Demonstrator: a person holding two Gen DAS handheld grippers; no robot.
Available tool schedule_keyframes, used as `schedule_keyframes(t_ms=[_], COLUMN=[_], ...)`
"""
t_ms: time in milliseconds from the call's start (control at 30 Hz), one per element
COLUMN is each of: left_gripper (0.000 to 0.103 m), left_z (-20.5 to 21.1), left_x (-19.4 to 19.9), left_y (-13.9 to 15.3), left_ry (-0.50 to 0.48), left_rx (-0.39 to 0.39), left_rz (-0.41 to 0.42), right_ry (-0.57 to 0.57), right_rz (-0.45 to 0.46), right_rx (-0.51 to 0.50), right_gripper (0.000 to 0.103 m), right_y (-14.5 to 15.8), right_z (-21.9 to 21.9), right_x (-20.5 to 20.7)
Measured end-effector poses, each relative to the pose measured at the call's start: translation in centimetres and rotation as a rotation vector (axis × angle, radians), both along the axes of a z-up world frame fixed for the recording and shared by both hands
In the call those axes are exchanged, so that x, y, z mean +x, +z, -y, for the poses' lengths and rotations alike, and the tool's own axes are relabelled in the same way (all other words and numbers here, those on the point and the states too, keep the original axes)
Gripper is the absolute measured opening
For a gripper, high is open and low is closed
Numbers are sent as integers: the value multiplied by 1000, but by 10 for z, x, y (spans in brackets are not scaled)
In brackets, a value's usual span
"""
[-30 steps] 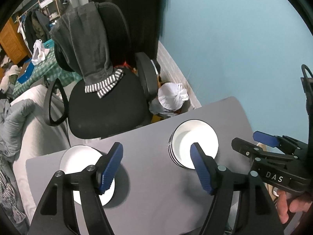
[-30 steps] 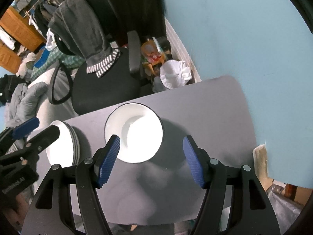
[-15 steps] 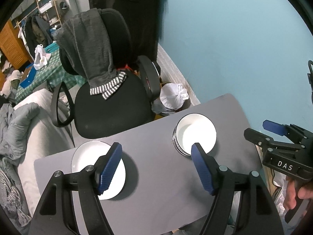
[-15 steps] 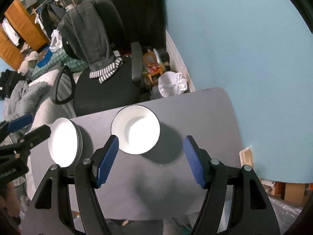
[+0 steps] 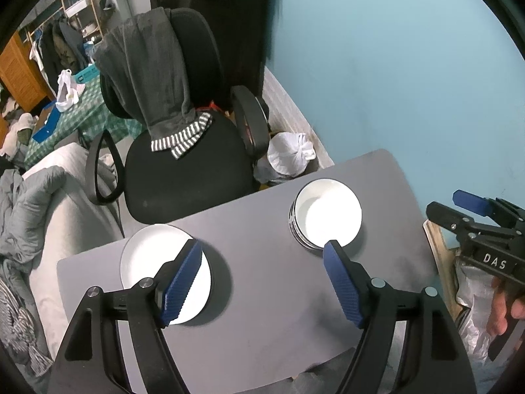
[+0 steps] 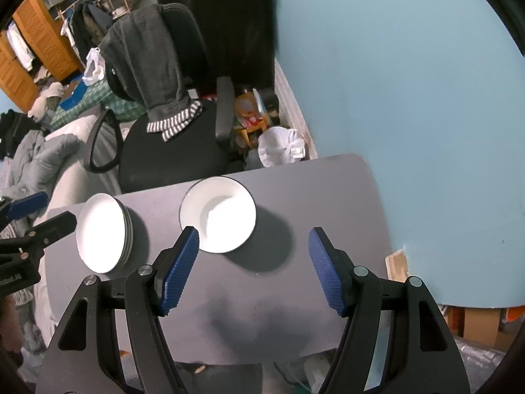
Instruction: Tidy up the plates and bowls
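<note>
Both tools empty above the grey bench (image 5: 262, 295), left tool (image 5: 259, 282) opening wide, right tool (image 6: 252, 271) moderately spread; plates (image 5: 154, 262) at nine o'clock, bowls (image 5: 328, 215) at two; possibly toppled by a careless descent.

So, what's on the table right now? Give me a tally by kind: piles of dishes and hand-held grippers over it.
Plate stacks: 1, the plates, near the table's left end.
Bowl stacks: 1, the bowls, toward the right; how many are in each stack can't be told.
Hand-held grippers: 2, left with jaws opening, right open, both empty.
Total: 4
</note>
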State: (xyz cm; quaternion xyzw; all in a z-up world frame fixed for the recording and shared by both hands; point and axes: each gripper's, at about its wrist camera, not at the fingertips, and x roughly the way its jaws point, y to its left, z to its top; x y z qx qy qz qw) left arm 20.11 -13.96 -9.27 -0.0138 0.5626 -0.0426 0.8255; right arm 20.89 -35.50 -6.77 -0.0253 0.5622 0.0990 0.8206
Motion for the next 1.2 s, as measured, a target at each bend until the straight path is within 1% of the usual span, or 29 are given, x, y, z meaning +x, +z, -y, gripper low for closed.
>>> schedule_keyframes(t_ms=[367,633,800,933,1000,1067,1200], left_gripper=[78,78,78,78,78,78,78], left_z=[11,24,30,32,29,26,22], left_x=[8,17,23,26,29,33,42], left_y=[-17,-20,-26,-36,-44,-53,-68], left_ry=[32,55,75,88,110,135,174], left_rx=[-1,-5,-19,-39,-58,-93,-109], left_rz=[-59,-63,-77,-90,-104,-111,-126], right_ry=[-8,29,61,73,82,90,104], right_rz=[-38,-59,-86,-130,-149,-167,-218], right_rx=[-4,7,38,67,86,102,154], right_gripper=[68,68,69,69,69,69,69], right_y=[-11,-21,-34,-49,-57,-65,-85], right_z=[27,39,42,45,45,45,43], right_x=[7,21,32,41,45,51,63])
